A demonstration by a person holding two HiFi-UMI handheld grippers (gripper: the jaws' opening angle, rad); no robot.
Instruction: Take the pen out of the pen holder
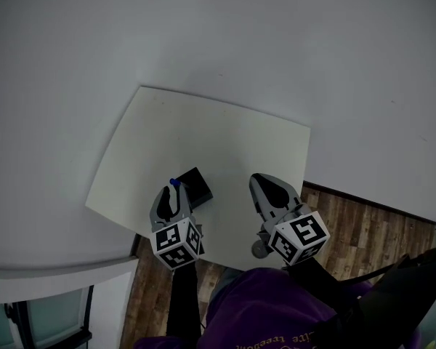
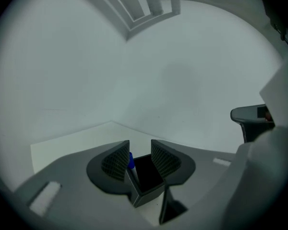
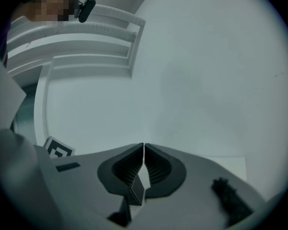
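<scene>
Two things could spoil the grab from here. First, the pen [image 2: 131,161] is still in the pen holder [image 2: 146,188], leaning in its left corner as the left gripper view shows it. Its blue top is just beside the inner face of one pad rather than centred in the gap, so closing now would likely shove it sideways or pinch it off-centre, and it could twist or slip on the lift. Second, the gap looks about as wide as the pen holder's mouth. Jaws set a little lower could catch the black rim instead of the pen and drag or tip the whole box, which nothing steadies on the table [image 1: 203,122]. The left gripper [image 2: 140,150] has its jaws wide apart with nothing clamped. It hovers over the far part of the pen holder and points gently downward across it; whether a pad brushes the rim I cannot tell. In the head view it reaches in from the pen holder's near side. The right gripper [image 3: 143,150] has its jaws pressed together on nothing and hangs well apart to the right of the pen holder, nearly level, so it gives no support.
</scene>
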